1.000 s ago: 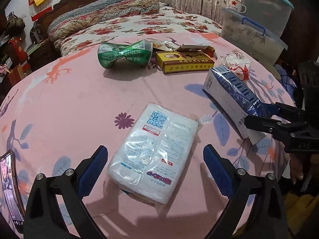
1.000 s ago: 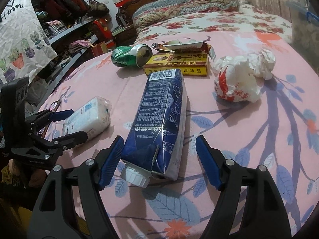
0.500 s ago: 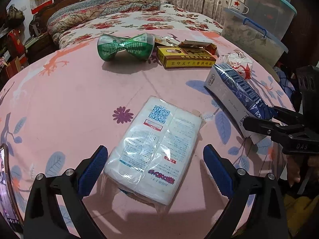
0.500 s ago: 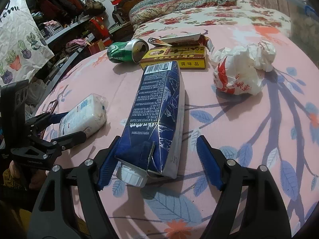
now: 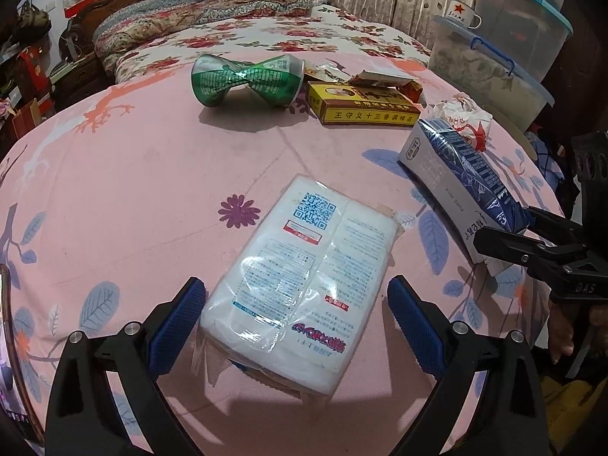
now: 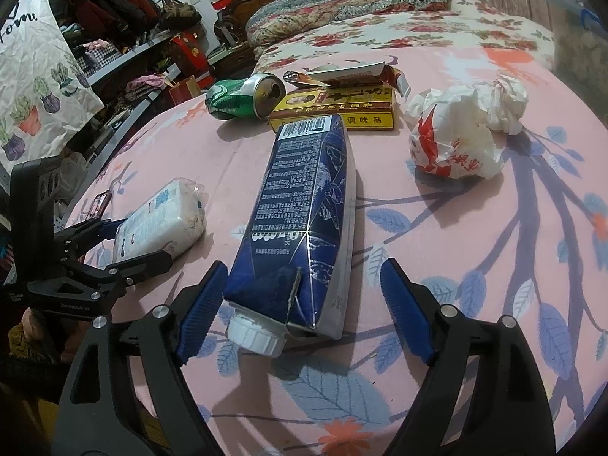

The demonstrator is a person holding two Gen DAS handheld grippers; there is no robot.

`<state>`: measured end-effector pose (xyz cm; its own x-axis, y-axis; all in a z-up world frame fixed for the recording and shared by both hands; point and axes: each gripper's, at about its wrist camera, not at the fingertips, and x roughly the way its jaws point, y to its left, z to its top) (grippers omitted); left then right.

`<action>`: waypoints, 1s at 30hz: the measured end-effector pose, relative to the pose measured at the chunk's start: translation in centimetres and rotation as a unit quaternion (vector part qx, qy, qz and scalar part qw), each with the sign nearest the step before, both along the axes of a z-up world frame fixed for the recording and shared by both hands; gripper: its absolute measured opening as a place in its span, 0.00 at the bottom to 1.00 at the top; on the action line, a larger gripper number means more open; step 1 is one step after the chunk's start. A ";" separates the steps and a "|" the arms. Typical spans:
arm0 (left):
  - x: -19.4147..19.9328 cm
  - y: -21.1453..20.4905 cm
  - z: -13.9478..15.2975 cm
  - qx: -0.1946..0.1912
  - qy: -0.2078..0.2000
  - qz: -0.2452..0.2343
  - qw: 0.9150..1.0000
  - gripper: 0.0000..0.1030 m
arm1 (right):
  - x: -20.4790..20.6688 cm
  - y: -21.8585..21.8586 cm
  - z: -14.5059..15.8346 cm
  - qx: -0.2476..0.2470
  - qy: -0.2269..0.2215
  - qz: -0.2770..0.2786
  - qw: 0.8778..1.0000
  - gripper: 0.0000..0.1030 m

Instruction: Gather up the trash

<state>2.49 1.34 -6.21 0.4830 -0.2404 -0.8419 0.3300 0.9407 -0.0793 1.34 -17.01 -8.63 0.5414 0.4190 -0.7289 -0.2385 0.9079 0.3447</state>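
A white plastic-wrapped tissue pack (image 5: pixel 296 266) lies flat between the jaws of my left gripper (image 5: pixel 296 315). The gripper is open, with a narrow gap at each pad. A dark blue milk carton (image 6: pixel 304 197) lies on its side with its white cap toward me. My right gripper (image 6: pixel 304 292) straddles the cap end; its jaws are opening. The left pad sits close against the carton and the right pad stands apart. Further back lie a crushed green can (image 5: pixel 247 79), a yellow box (image 5: pixel 364 108), a torn wrapper (image 6: pixel 342 72) and a crumpled white paper bag (image 6: pixel 456 136).
Everything rests on a round table with a pink leaf-print cloth (image 5: pixel 133 190). A phone (image 6: pixel 98 203) lies near its left edge. A floral bed (image 5: pixel 266 30) stands behind, clear storage bins (image 5: pixel 494 57) at the right, and cluttered shelves (image 6: pixel 114 38) at the left.
The right jaws have spread a little wider around the carton's cap end. The left gripper has shifted only slightly over the tissue pack. Nothing has been lifted.
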 end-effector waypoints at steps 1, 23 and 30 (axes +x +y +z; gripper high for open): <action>0.0 0.0 0.0 0.000 0.000 -0.001 1.000 0.91 | 0.0 0.0 0.0 0.001 0.000 0.000 1.000 0.82; 0.2 0.8 0.1 -0.028 0.016 -0.012 0.999 0.92 | 0.4 -1.4 -0.1 0.090 0.020 0.016 0.996 0.97; 0.1 1.0 0.2 -0.034 0.014 -0.011 0.999 0.92 | 0.2 -1.7 -0.2 0.093 0.017 0.011 0.995 0.97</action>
